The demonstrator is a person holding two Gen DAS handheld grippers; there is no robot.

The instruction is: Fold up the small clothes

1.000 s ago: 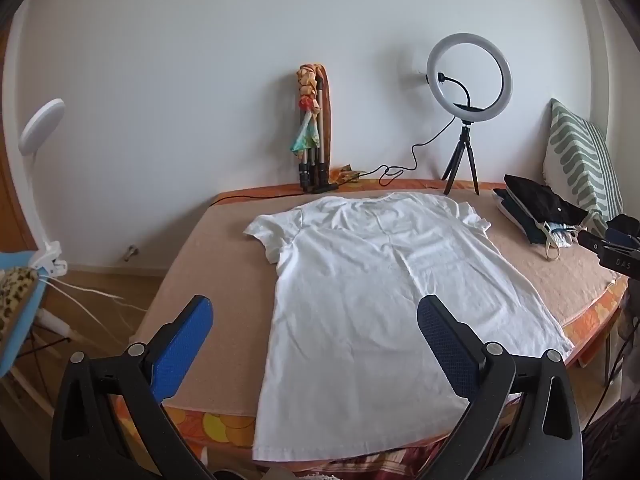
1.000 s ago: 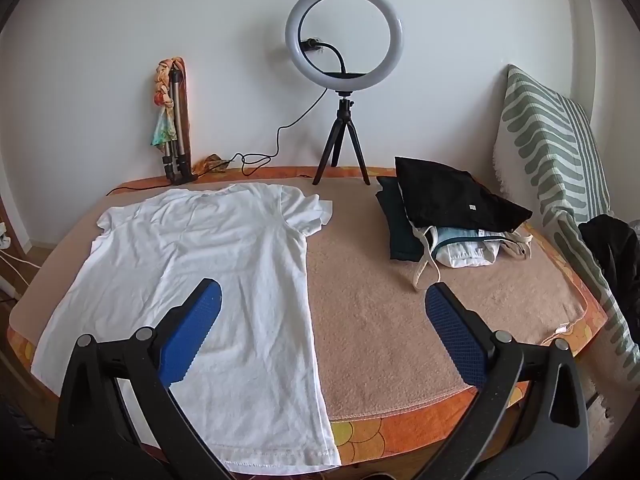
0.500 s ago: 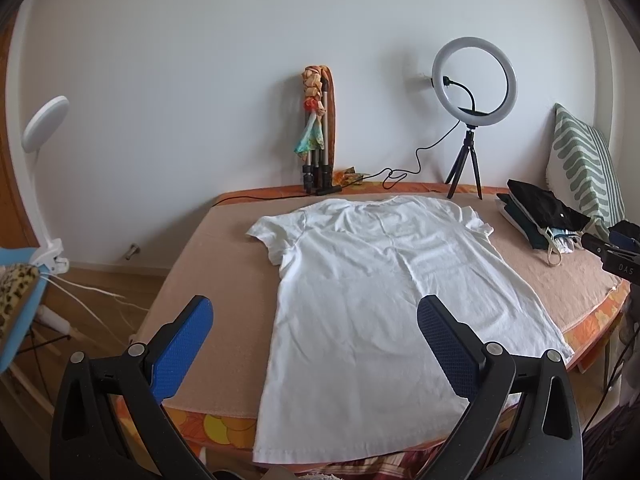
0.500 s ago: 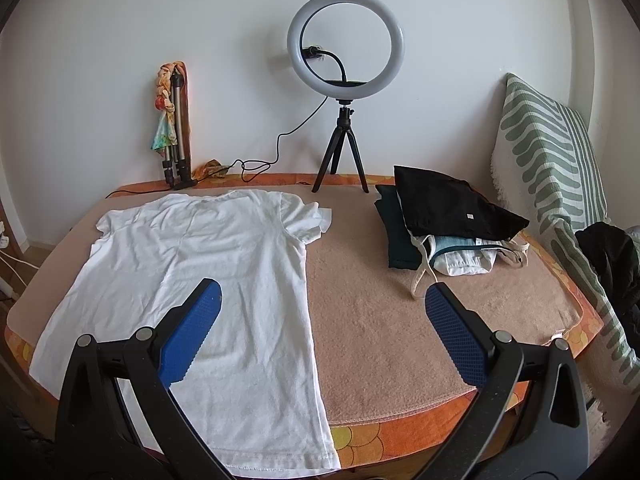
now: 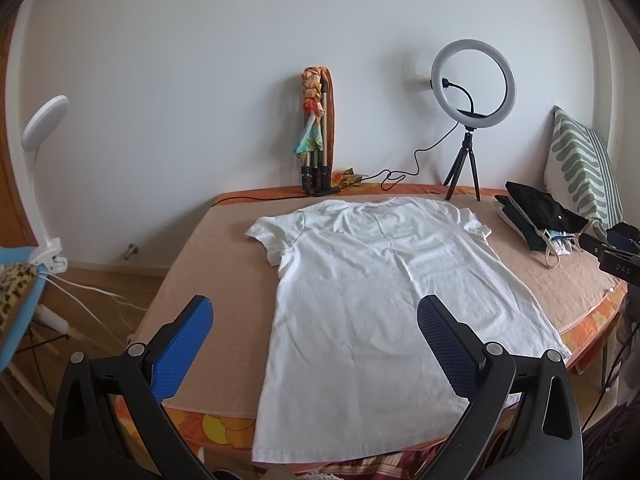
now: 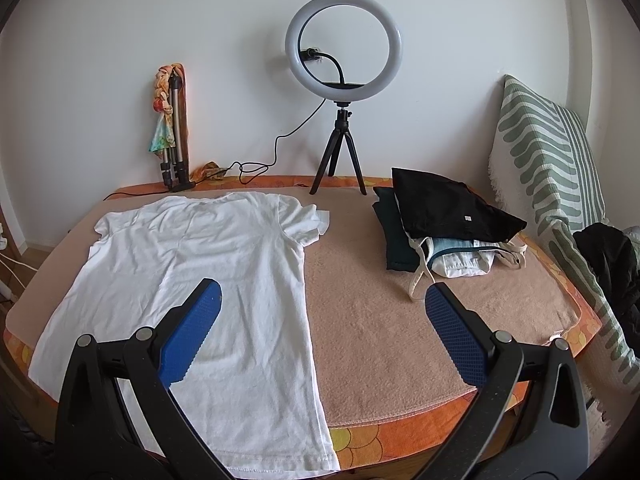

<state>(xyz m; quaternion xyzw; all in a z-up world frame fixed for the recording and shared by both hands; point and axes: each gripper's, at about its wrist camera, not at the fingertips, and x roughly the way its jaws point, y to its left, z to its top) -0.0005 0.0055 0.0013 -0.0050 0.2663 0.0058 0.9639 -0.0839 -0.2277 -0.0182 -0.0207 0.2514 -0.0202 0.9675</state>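
Observation:
A white T-shirt [image 5: 372, 292] lies spread flat on a tan towel on the bed, collar toward the wall, hem at the near edge; it also shows in the right wrist view [image 6: 200, 280]. My left gripper [image 5: 314, 316] is open and empty, above the shirt's lower left part. My right gripper [image 6: 322, 304] is open and empty, above the shirt's right side edge. Part of the right gripper's body [image 5: 612, 256] shows at the right edge of the left wrist view.
A pile of folded dark and light clothes [image 6: 444, 228] lies on the right of the bed. A ring light on a tripod [image 6: 340, 92] and a folded tripod [image 6: 176, 136] stand by the wall. A striped pillow [image 6: 548, 168] leans at the right. A clip lamp [image 5: 40, 160] stands left.
Both grippers have drawn back and slightly up from the bed, so the shirt looks smaller and lower. Nothing was grasped; the shirt has not moved.

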